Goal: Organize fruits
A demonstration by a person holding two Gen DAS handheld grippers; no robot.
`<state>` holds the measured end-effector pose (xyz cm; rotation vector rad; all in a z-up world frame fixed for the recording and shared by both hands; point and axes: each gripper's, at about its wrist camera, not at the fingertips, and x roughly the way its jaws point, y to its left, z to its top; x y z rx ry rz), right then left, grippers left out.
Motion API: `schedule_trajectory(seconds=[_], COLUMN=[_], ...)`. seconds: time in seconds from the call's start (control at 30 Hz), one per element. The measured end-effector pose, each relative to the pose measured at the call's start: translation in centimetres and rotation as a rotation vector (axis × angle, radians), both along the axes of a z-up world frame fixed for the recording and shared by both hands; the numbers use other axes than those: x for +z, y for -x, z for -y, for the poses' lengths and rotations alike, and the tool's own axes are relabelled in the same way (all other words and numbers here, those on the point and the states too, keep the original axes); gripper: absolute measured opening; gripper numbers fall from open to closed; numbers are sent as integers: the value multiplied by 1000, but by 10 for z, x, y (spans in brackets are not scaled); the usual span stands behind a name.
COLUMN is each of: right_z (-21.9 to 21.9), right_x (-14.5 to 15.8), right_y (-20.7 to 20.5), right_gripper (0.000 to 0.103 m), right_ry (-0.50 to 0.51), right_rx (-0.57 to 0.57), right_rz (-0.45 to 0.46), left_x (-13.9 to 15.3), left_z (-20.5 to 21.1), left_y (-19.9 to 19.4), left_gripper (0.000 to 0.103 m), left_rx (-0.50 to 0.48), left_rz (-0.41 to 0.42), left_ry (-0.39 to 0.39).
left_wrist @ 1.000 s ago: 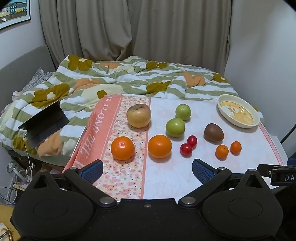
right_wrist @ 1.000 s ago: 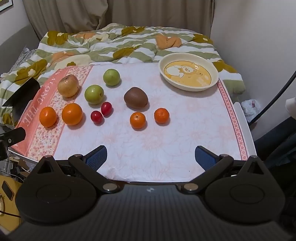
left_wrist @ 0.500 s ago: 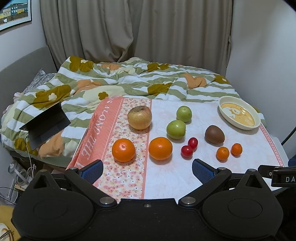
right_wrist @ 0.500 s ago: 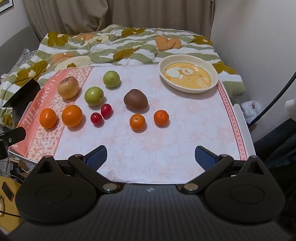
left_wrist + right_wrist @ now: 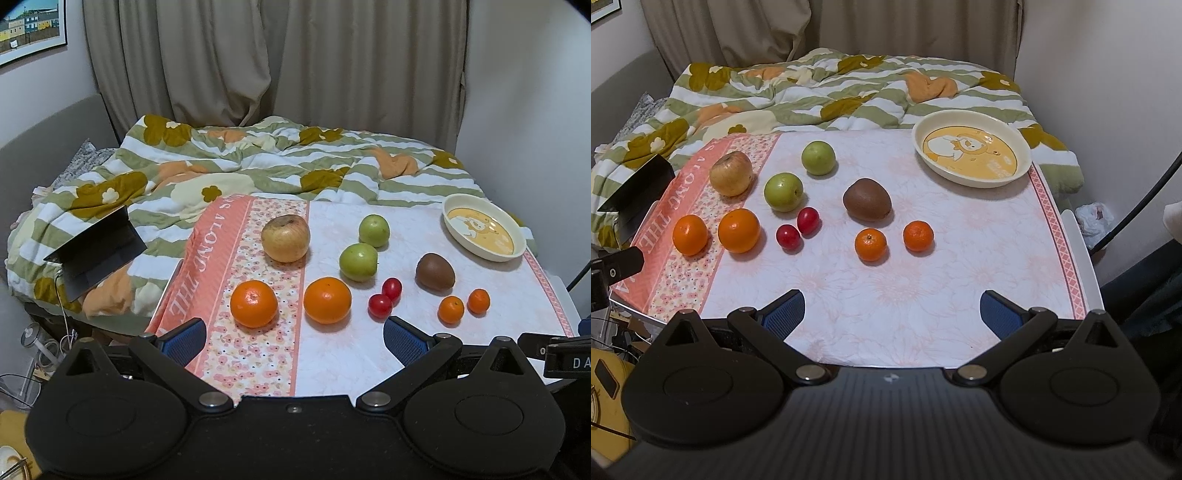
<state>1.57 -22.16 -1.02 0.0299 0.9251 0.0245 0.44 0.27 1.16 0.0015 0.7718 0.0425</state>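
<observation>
Fruit lies on a pink-and-white tablecloth (image 5: 960,266): a yellow-brown apple (image 5: 731,173), two green apples (image 5: 783,192) (image 5: 818,157), two oranges (image 5: 690,235) (image 5: 739,230), two red cherry tomatoes (image 5: 798,229), a brown kiwi (image 5: 867,199) and two small mandarins (image 5: 870,244) (image 5: 918,236). An empty cream dish (image 5: 971,149) with a cartoon print sits at the back right. My left gripper (image 5: 293,341) is open and empty, in front of the oranges (image 5: 253,303) (image 5: 327,300). My right gripper (image 5: 892,314) is open and empty over the table's near edge.
A rumpled flowered duvet (image 5: 258,162) covers the bed behind the table. A dark laptop (image 5: 94,251) stands open on it at the left. Curtains and a wall are behind. The table's right edge (image 5: 1078,251) borders a cable and a bag on the floor.
Both grippers have drawn back and up a little, so the table and fruit sit slightly lower in both views. No fruit has moved.
</observation>
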Motion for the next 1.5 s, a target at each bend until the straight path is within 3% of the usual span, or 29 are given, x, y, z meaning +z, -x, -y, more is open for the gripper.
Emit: schedule_trajectory(seconds=[1.5], right_z=[-5], right_x=[1], right_y=[-1], right_gripper=[103], right_ry=[-2], right_rx=[3], right_rz=[1], left_x=[-2], left_z=[3], left_y=[-2], left_gripper=[103], left_rx=[-11], left_rz=[-3], left_ry=[5])
